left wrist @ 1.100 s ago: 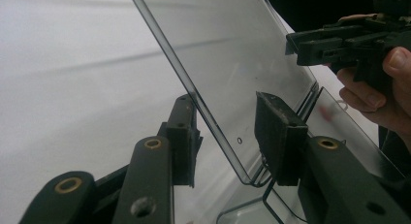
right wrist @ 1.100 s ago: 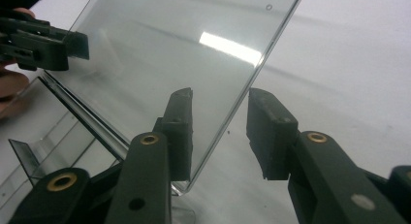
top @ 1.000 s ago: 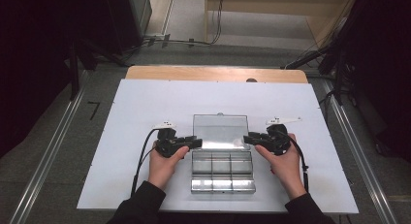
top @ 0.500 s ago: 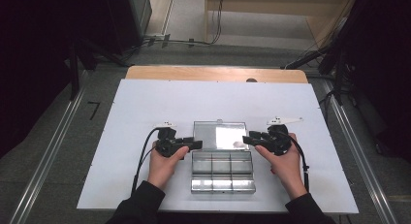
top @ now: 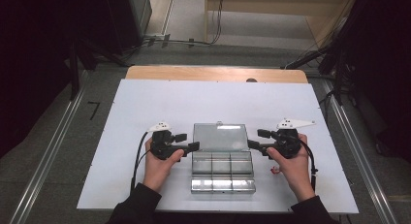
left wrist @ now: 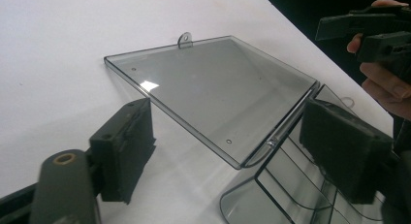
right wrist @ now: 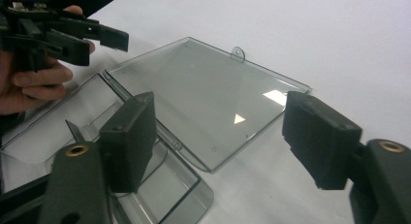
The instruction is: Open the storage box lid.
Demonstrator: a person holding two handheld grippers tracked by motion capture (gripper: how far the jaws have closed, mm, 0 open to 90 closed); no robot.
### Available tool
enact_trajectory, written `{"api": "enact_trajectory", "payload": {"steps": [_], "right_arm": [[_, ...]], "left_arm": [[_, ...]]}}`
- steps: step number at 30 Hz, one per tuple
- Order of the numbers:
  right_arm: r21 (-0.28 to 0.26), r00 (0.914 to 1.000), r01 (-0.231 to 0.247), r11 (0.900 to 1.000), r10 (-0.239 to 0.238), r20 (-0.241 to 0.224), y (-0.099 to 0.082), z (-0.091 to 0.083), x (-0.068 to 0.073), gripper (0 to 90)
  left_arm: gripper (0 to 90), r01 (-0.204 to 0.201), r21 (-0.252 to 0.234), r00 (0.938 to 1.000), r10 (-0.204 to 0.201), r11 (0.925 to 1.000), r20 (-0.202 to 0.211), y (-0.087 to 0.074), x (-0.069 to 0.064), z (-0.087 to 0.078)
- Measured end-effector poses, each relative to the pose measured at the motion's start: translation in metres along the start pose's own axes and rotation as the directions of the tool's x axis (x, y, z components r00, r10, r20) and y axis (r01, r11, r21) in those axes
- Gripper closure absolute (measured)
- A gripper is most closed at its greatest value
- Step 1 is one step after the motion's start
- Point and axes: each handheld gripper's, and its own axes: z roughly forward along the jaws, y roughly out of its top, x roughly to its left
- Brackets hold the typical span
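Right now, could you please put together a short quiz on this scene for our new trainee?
1. True or false: the clear lid of the compartment box lies folded open on the white table.
2. Which claw's pads press on the lid? A) left claw B) right claw C) neither
3. Fill in: the small tab sits on the lid's ____ edge, away from the hinge.

Key
1. True.
2. C; both claws have just been opening, and each stands beside the box with its pads clear of it.
3. Far.
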Motion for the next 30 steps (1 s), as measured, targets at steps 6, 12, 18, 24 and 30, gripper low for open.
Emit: {"api": "enact_trajectory", "payload": {"steps": [6,12,18,24,30], "right_arm": [[-0.001,0.9999,0.005,1.0,-0.005,-0.009,-0.006,-0.01,-0.002,19.7],[0.003,1.0,0.006,1.0,-0.006,0.004,-0.014,-0.026,-0.005,16.6],[0.006,0.9995,0.023,0.9997,-0.023,-0.02,-0.023,-0.036,-0.007,11.9],[0.0,0.9987,0.043,0.9991,-0.043,-0.027,-0.03,-0.047,-0.006,7.5],[0.001,0.9997,0.023,0.9997,-0.023,-0.012,-0.036,-0.054,-0.009,0.0]], "left_arm": [[9.0,-0.043,-0.019,0.999,0.043,0.9989,0.014,-0.001,-0.004,-0.011],[3.8,-0.075,-0.034,0.9972,0.075,0.9966,0.008,-0.004,-0.006,-0.022],[0.0,-0.102,-0.038,0.9939,0.103,0.9941,0.038,-0.008,-0.007,-0.032],[0.0,-0.131,-0.059,0.9908,0.133,0.9896,0.029,-0.011,-0.009,-0.042],[0.0,-0.149,-0.063,0.9883,0.15,0.9869,0.025,-0.014,-0.011,-0.05]]}}
